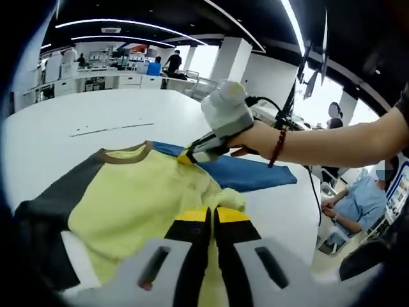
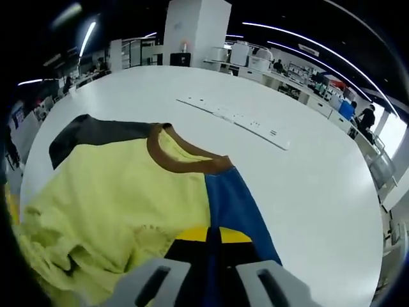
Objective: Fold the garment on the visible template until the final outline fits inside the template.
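- Item: soft yellow knit T-shirt (image 2: 121, 192) with brown ribbed collar (image 2: 185, 160) and dark grey sleeve (image 2: 89, 134), lying rumpled on the round white table (image 2: 307, 192), partly over a flat blue rectangular template (image 2: 236, 211).
- My left gripper (image 1: 214, 214): jaws close together, pinched on a yellow fold near the shirt's body.
- My right gripper (image 2: 211, 240): jaws nearly closed at the shirt's edge over the template; from the left gripper view it sits just beside the collar; I cannot tell if cloth is caught.
- Handling, as I judge it: light, limp, prone to bunching. Best taken at seams or hem edges.
- Template largely covered; fold unfinished.
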`<state>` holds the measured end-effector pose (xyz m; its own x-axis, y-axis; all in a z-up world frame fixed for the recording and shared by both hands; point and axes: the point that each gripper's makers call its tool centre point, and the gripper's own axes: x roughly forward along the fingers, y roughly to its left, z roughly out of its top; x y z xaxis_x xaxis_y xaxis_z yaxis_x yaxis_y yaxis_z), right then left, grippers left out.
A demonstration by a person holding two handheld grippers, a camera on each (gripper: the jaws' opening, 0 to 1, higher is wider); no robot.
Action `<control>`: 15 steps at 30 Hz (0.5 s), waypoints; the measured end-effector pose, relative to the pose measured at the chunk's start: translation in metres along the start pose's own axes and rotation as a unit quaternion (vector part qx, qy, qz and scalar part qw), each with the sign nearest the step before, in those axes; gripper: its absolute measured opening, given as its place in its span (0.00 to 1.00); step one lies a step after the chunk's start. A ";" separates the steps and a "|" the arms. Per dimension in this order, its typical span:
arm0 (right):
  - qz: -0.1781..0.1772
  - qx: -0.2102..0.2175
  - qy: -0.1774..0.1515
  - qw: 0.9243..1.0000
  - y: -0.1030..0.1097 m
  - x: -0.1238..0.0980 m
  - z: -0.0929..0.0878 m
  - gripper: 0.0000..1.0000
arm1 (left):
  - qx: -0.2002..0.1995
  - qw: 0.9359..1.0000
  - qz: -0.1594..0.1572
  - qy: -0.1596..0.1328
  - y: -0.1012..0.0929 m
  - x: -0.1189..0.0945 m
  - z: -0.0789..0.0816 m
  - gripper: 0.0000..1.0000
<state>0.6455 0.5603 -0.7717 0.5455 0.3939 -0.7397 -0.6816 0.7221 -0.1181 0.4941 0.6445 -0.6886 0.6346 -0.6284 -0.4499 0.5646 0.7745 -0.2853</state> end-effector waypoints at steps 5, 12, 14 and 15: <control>0.004 0.003 -0.003 1.000 -0.001 0.001 0.000 0.00 | -0.003 0.999 0.051 0.004 0.037 0.000 -0.002 0.00; 0.003 0.004 -0.005 1.000 -0.001 0.001 0.001 0.00 | -0.011 0.996 0.084 0.022 0.063 0.007 -0.015 0.00; 0.003 0.006 -0.005 1.000 -0.002 0.001 0.002 0.00 | -0.003 0.995 0.096 0.035 0.069 0.010 -0.022 0.00; 0.004 0.007 -0.005 1.000 -0.002 0.001 0.002 0.00 | -0.001 0.994 0.099 0.039 0.070 0.011 -0.024 0.00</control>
<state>0.6483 0.5605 -0.7714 0.5452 0.4049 -0.7341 -0.6787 0.7272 -0.1030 0.5279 0.6939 -0.7335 0.6895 -0.4565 -0.5623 0.4324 0.8823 -0.1862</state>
